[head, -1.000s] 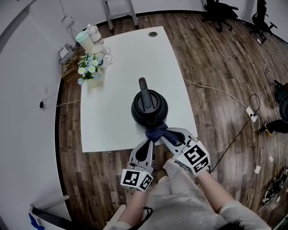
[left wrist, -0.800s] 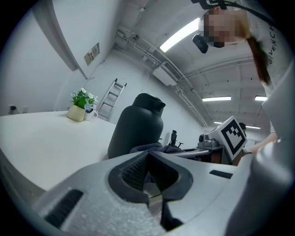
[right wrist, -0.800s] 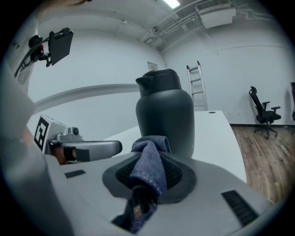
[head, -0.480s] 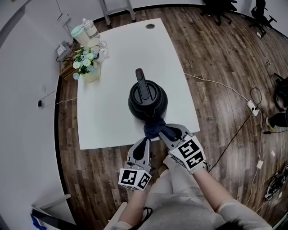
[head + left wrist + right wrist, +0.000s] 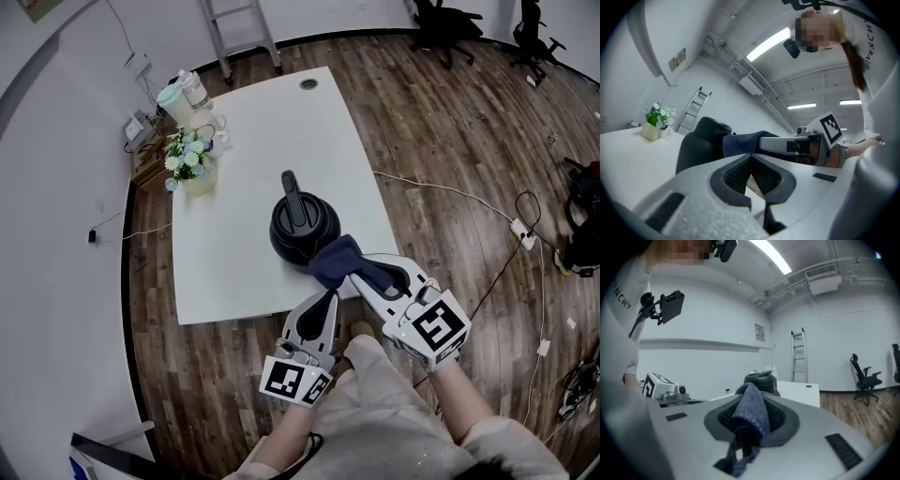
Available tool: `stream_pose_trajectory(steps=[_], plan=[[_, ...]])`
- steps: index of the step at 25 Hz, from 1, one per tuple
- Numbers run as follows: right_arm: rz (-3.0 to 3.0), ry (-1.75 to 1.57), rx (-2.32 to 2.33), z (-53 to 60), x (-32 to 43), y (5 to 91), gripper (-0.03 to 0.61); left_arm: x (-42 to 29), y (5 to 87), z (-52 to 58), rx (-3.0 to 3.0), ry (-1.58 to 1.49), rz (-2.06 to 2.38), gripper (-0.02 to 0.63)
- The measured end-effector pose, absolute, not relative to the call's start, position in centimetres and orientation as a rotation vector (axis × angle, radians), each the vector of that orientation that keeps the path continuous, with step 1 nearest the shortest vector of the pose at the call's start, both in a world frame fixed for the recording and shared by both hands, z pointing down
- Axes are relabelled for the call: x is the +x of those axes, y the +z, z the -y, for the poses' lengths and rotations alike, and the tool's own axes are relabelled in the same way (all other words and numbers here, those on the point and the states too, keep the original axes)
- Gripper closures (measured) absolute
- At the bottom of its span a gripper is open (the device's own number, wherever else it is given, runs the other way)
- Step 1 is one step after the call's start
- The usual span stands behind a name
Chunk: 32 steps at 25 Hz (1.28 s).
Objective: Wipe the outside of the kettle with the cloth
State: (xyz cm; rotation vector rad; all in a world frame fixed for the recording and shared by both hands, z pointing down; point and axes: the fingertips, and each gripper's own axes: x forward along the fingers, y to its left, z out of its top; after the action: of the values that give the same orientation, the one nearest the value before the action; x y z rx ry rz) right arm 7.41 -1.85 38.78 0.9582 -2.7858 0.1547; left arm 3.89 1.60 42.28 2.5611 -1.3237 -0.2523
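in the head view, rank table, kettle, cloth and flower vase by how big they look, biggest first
1. table
2. kettle
3. flower vase and cloth: these look about alike. Part of the cloth is pinched in the right gripper tongs, so I won't rank them.

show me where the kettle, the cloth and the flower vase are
kettle (image 5: 312,232): head view, on its black lid beside the handle
cloth (image 5: 335,259): head view, on the bunched blue fold next to the kettle
flower vase (image 5: 199,179): head view, on the pale body under the flowers
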Motion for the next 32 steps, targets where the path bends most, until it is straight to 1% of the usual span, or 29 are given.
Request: stream_pose_trajectory(steps=[4,7,11,16,19,24,32], plan=[[2.731,-0.014,0.901,4.2,7.6,36.4,0.514,6.3,40.2,0.7,2.621,-0.303,1.271,0.611],[2.672,-0.146,0.828,5.8,7.3,37.0,0.514,7.8,39.6,1.5,2.654,-0.301,1.233,0.611],[2.598,-0.203,0.783,7.7,7.2,39.3,0.514,7.4,41.5,1.8,2.606,-0.253,1.258,0.611],[2.621,-0.074,0.767,8.4,8.0,42.3,0.514,5.6,44.4,2.6,2.515,-0.207,1.332,0.611],[2.59,-0.015,0.757,8.4,8.7,44.0,0.514,5.7,45.2,3.1,2.509,-0.194,1.337,0.611],[2.49,-0.03,0.688,8.2,9.0,48.0,0.514,6.6,46.4,3.1,2.509,-0.168,1.309,0.611],[2.433,0.045,0.592,8.1,8.2,53.3,0.514,5.1,48.8,3.1,2.453,-0.123,1.364,0.611]])
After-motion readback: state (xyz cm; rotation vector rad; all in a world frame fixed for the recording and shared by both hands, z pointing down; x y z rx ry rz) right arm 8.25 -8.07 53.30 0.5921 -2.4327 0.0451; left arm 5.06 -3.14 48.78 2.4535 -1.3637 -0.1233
